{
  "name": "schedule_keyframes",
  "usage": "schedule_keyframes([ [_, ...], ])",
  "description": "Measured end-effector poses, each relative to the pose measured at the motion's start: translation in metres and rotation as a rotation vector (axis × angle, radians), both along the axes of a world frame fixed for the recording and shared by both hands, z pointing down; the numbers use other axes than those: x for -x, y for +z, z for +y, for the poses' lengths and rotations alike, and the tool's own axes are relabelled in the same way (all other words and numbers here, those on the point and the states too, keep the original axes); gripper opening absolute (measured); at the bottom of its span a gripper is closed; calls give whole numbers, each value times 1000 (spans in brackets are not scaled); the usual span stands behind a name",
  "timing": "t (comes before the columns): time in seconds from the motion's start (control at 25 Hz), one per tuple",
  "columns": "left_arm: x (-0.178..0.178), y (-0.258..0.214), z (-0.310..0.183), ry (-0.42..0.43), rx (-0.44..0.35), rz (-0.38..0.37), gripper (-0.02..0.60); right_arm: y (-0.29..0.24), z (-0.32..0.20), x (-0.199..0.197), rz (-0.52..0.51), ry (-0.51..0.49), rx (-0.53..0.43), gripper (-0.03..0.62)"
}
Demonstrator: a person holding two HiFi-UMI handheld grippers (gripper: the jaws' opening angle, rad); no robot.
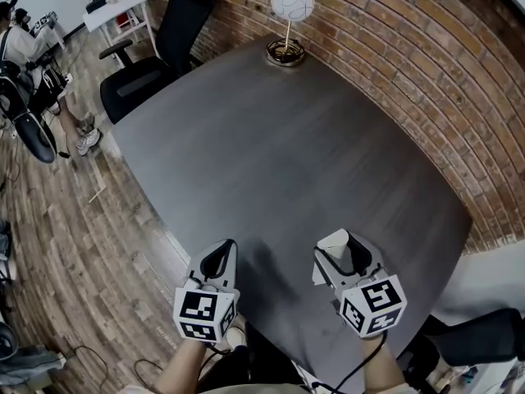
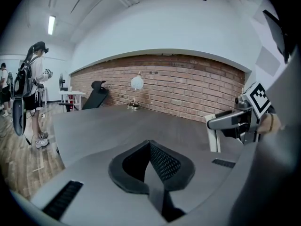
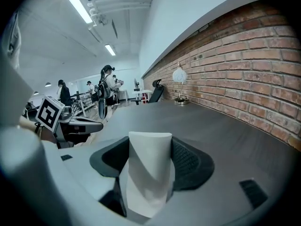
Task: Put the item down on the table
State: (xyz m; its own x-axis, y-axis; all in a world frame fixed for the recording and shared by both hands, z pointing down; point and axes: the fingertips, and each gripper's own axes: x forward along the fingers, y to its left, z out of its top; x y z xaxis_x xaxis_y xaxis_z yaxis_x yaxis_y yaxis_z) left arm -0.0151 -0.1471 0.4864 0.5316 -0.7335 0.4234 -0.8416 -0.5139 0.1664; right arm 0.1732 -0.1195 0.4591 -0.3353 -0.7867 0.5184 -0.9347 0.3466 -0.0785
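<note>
My right gripper [image 1: 344, 253] [image 3: 149, 161] is shut on a white squeezed paper cup [image 3: 148, 171], which stands up between its dark pads. That cup [image 1: 332, 249] hangs over the near right part of the dark grey table [image 1: 271, 154]; from the left gripper view it appears as a white strip [image 2: 213, 134] at the right gripper's tip. My left gripper [image 1: 220, 257] [image 2: 150, 161] is shut with nothing in it, its pads pressed together, above the table's near edge.
A globe lamp on a round brass base [image 1: 287, 49] stands at the table's far end by the brick wall [image 1: 426, 64]. A black office chair [image 1: 152, 64] sits off the far left corner. People [image 2: 30, 93] stand on the wooden floor to the left.
</note>
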Motion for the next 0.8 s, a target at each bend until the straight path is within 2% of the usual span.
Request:
schedule_keyframes([
  [0.24,0,11,-2,-10,30,-4,17,11,-7,9,30,-52,23,296],
  [0.8,1,19,-9,-29,43,6,17,27,-22,31,100,-163,63,296],
])
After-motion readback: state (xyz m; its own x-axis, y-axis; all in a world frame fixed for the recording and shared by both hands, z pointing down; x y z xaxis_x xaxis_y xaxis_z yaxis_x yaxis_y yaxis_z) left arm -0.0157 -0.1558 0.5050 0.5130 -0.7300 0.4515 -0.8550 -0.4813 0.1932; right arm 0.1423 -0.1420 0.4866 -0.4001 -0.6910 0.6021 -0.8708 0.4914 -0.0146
